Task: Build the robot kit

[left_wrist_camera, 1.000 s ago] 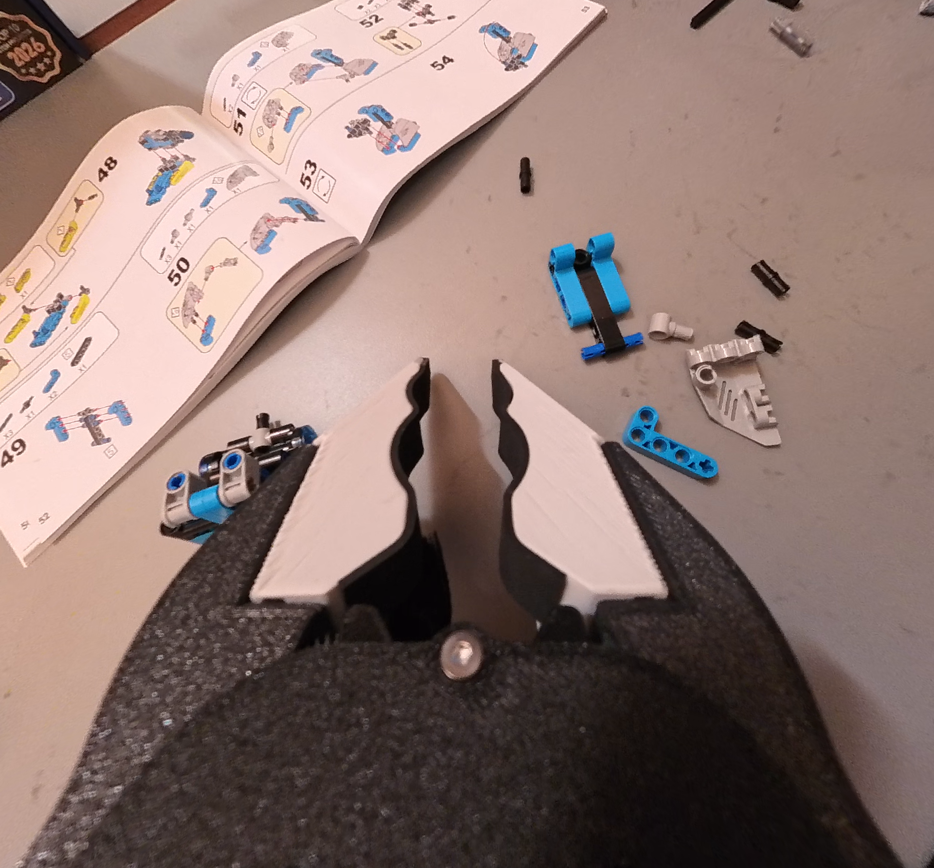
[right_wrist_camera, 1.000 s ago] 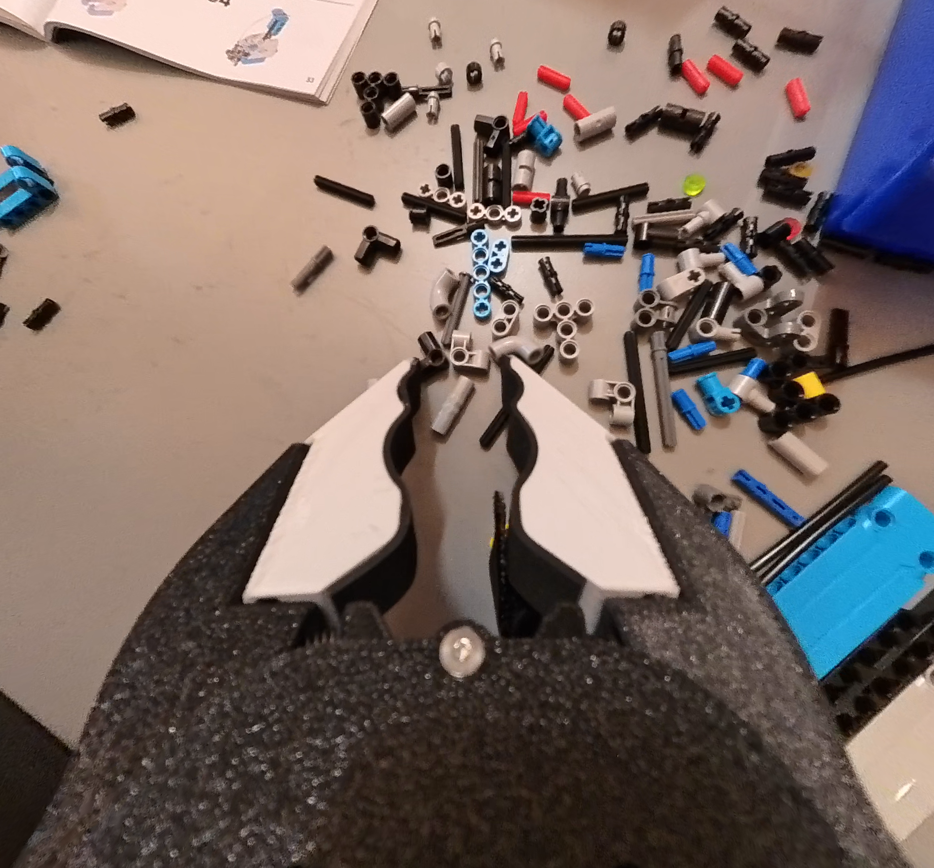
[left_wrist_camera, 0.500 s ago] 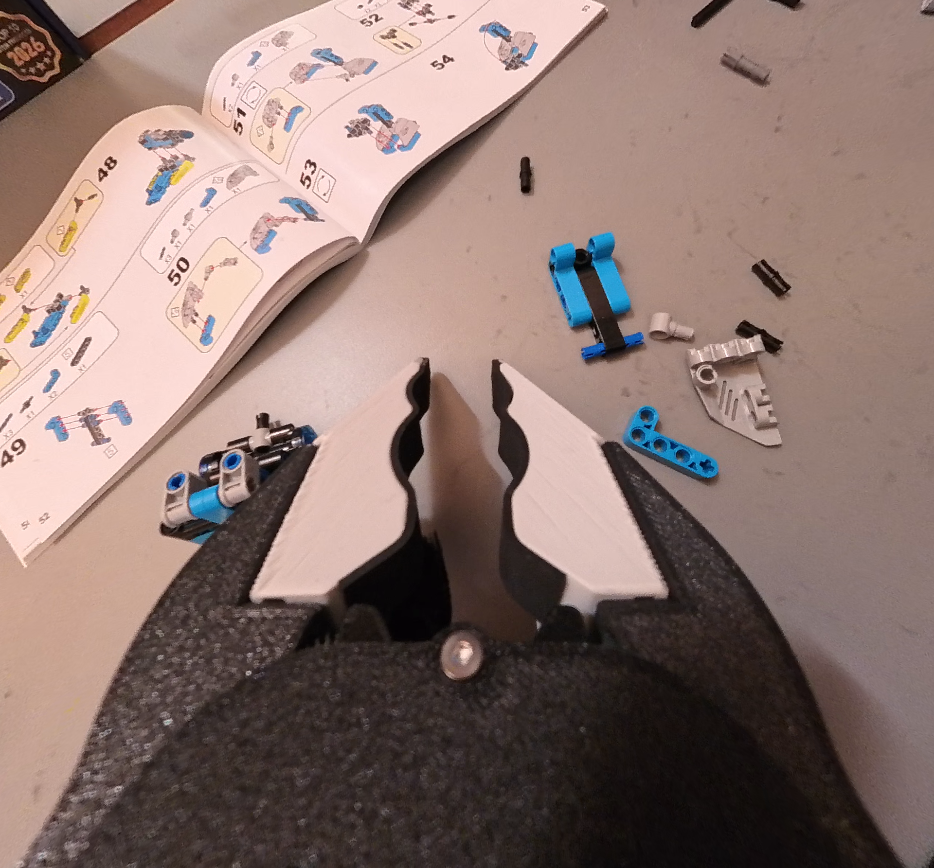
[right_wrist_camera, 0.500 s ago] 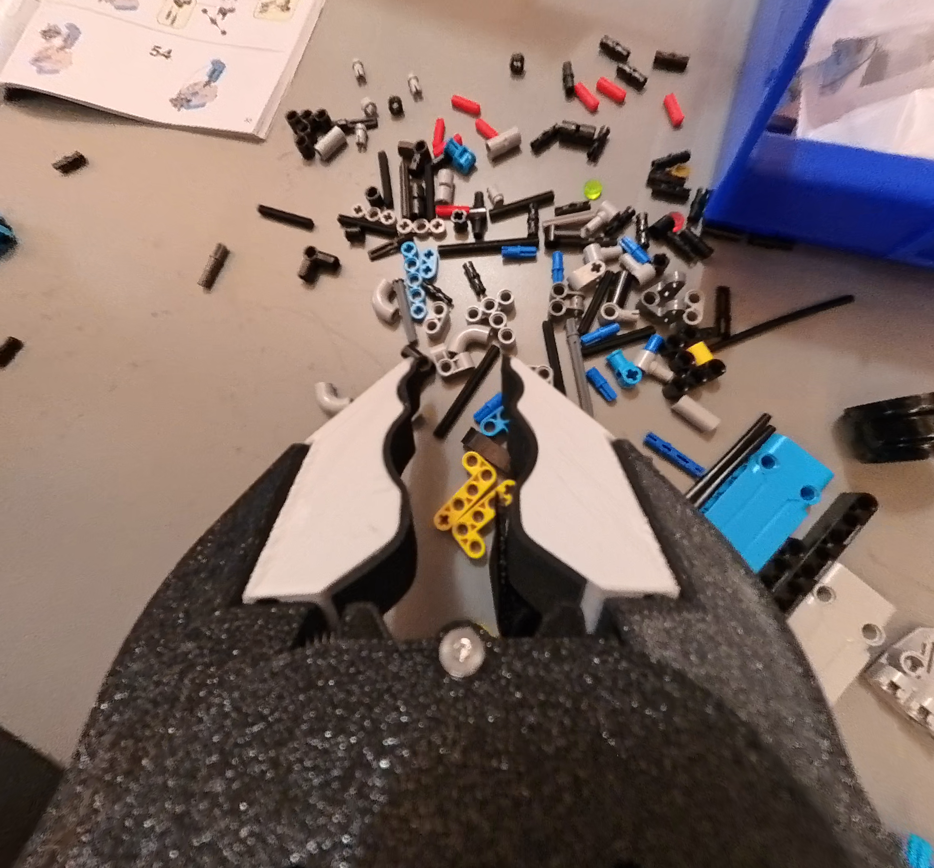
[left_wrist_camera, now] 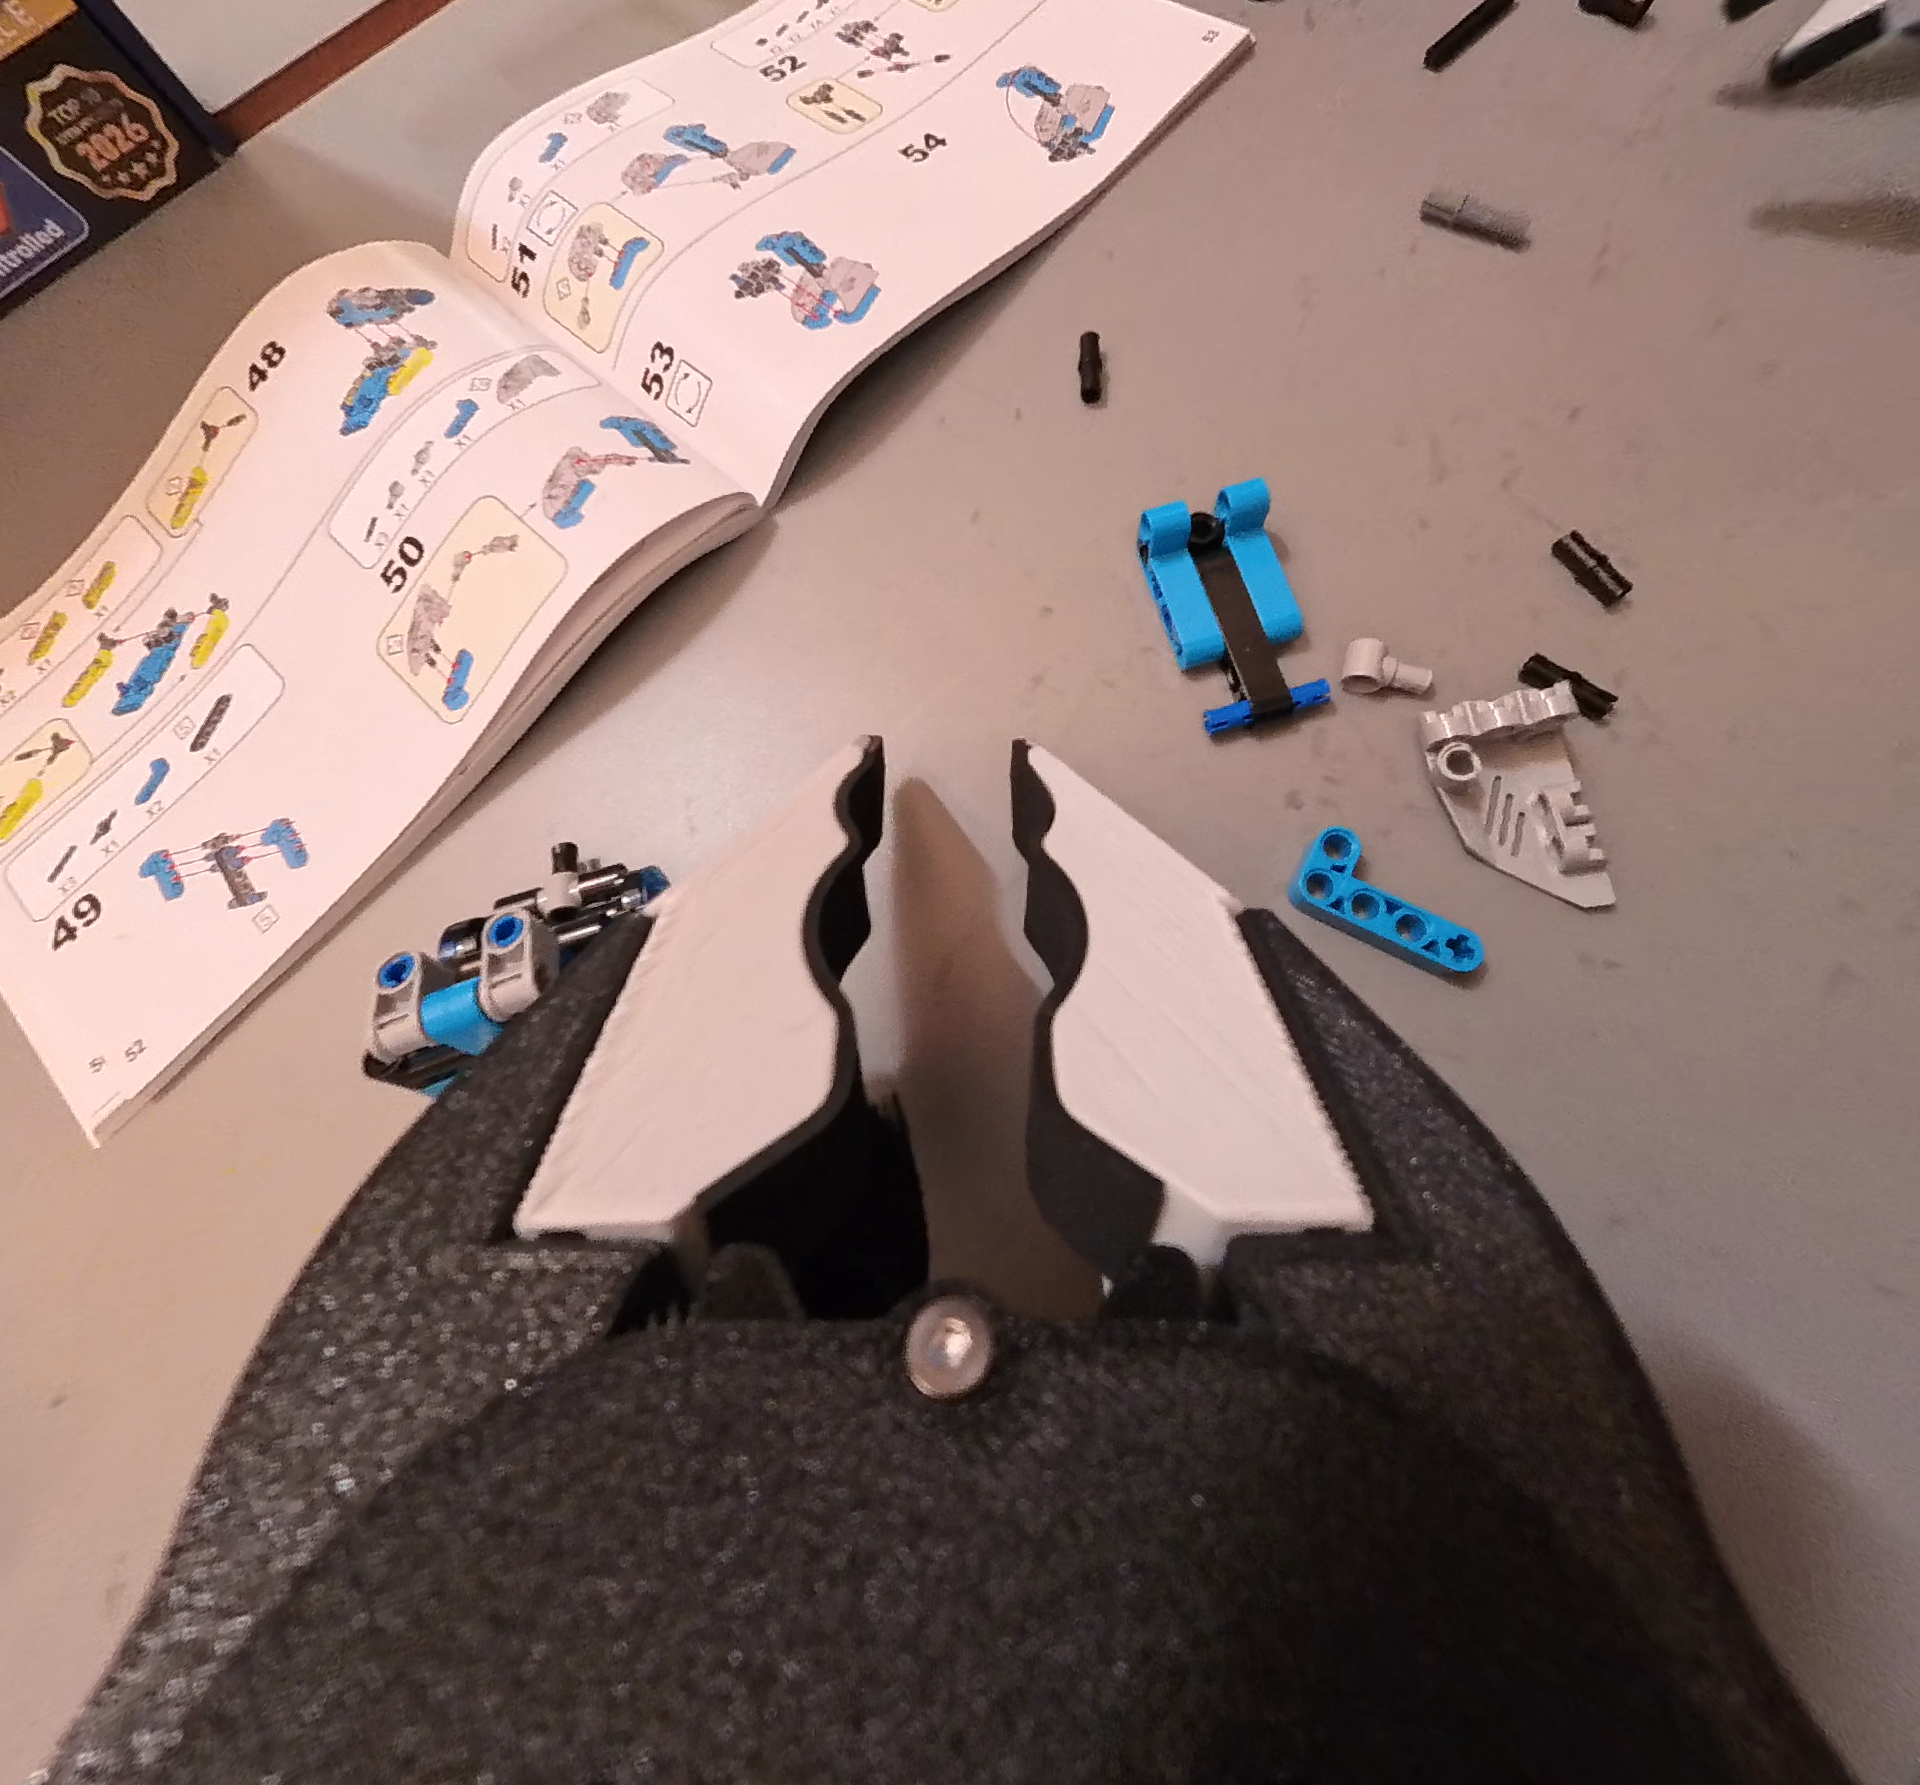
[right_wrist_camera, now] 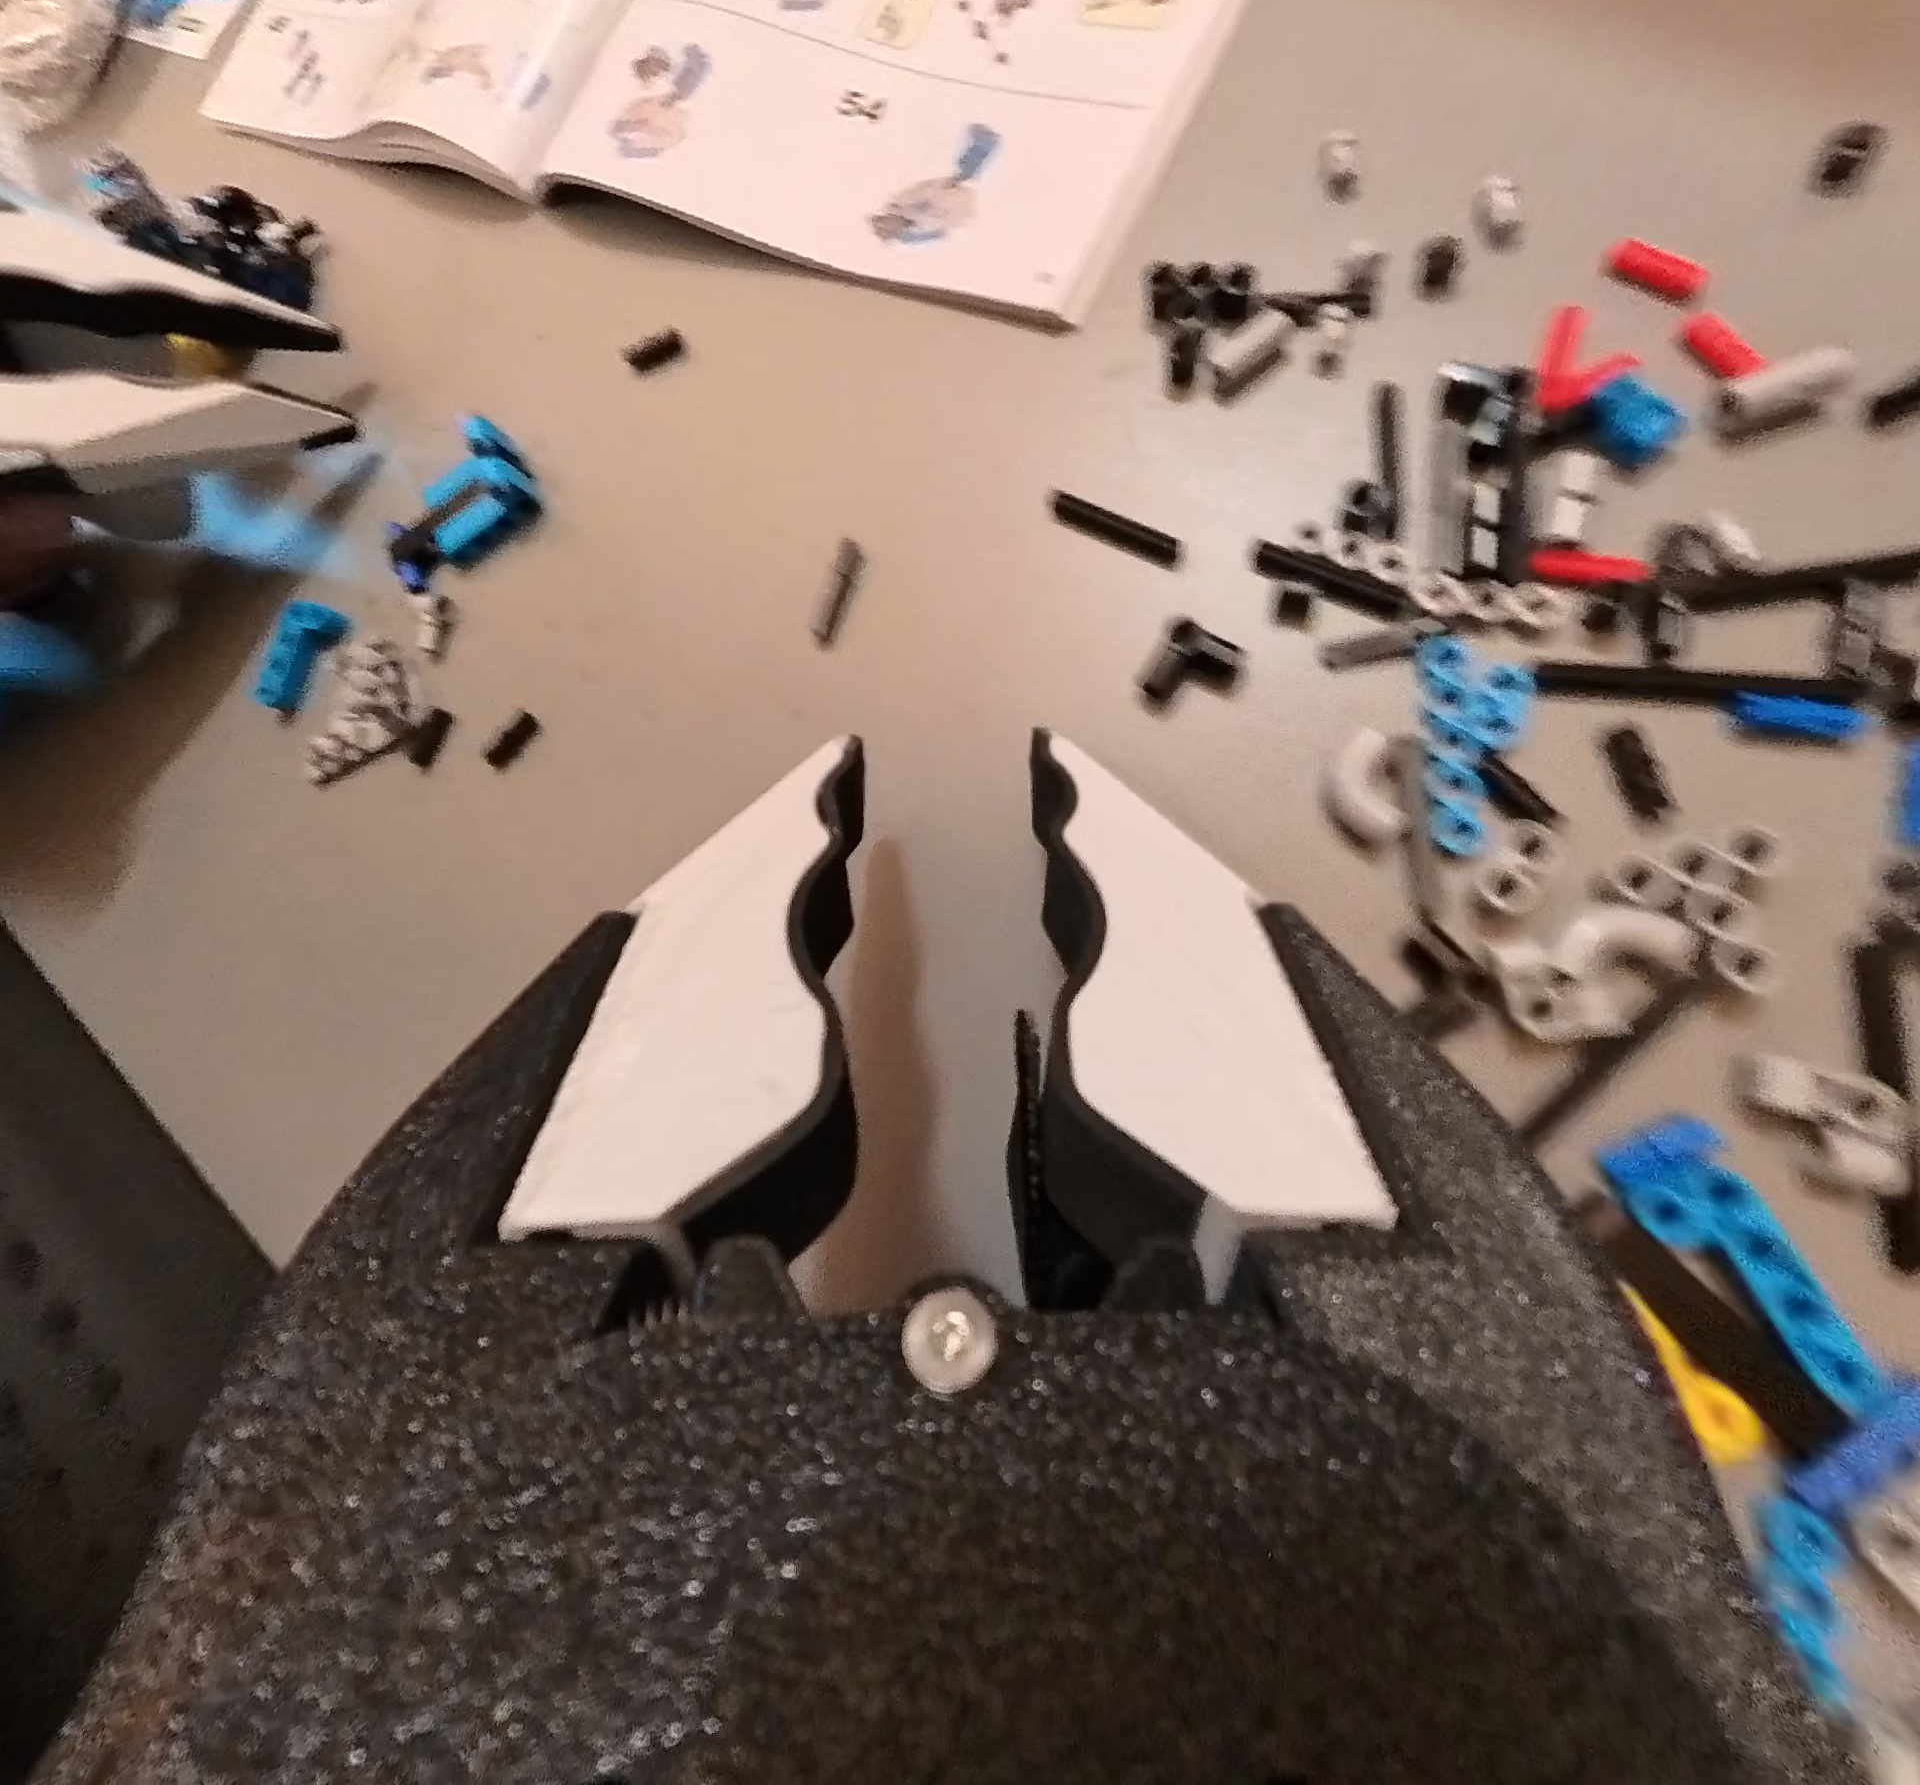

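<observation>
My left gripper (left_wrist_camera: 948, 761) is open and empty, low over the bare grey table. A small blue and black brick assembly (left_wrist_camera: 1224, 605) lies ahead to its right, with a blue L-shaped beam (left_wrist_camera: 1382, 916) and a grey panel piece (left_wrist_camera: 1519, 800) nearer. A partly built blue and grey model (left_wrist_camera: 488, 982) sits against its left side. My right gripper (right_wrist_camera: 945, 756) is open and empty over bare table. A grey pin (right_wrist_camera: 837, 588) lies just ahead of it. The right wrist view is blurred. The left gripper (right_wrist_camera: 322, 385) shows at its left edge.
An open instruction booklet (left_wrist_camera: 582, 405) lies to the far left, and shows in the right wrist view (right_wrist_camera: 831, 62). A heap of loose black, grey, red and blue pieces (right_wrist_camera: 1538, 613) covers the table to the right. A dark box (left_wrist_camera: 73, 146) stands at the far left.
My right gripper has swung left, away from the piece pile and the blue bin, and now faces the booklet and left gripper. A grey pin has moved nearer on the table. My left gripper has stayed put.
</observation>
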A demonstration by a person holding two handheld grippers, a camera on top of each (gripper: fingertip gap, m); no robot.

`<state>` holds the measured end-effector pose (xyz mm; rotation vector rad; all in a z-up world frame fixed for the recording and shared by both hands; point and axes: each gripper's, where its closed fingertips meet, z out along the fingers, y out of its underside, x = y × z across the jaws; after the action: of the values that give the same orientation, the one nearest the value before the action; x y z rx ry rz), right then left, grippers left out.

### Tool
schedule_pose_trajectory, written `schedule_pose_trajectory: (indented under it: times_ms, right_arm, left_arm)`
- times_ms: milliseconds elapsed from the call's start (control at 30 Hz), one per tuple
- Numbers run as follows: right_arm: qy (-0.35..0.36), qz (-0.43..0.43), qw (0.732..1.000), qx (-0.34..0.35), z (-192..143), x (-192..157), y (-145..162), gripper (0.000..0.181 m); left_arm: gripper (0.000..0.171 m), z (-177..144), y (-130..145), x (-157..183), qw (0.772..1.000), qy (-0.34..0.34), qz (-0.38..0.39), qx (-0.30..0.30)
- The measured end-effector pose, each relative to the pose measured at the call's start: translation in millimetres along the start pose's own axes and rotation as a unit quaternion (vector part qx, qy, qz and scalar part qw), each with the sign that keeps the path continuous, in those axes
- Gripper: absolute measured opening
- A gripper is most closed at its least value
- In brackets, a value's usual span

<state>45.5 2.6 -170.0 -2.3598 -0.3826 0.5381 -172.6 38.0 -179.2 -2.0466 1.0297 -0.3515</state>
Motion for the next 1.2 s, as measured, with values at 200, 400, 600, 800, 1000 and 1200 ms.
schedule_pose_trajectory:
  times_ms: [200,400,600,800,1000,1200]
  right_arm:
    - [0.004,-0.055,0.998,-0.018,41.7,-44.3,-18.5,0.032]
    - [0.054,-0.095,0.993,-0.033,53.8,-44.0,-11.0,0.026]
    - [0.061,-0.121,0.990,-0.032,54.5,-46.3,-9.0,0.004]
    - [0.120,-0.174,0.977,-0.013,41.7,-31.9,-18.6,0.004]
    - [0.262,-0.081,0.961,0.036,-24.1,59.3,-26.9,0.004]
    - [0.308,0.044,0.950,0.032,-58.9,111.3,6.2,0.004]
  left_arm:
    - [0.024,-5.0,-1.1,4.2,1.000,0.010,-0.003,0.009]
    - [0.024,-12.4,-3.4,8.1,0.999,0.020,-0.010,0.024]
    - [0.024,-12.6,-0.6,3.7,0.999,0.020,-0.029,0.019]
    - [0.024,-11.6,1.3,2.8,0.999,0.018,-0.033,0.017]
    - [0.024,-14.4,1.2,3.1,0.999,0.010,-0.028,0.023]
    - [0.024,-20.8,-1.0,2.7,0.998,0.007,-0.039,0.041]
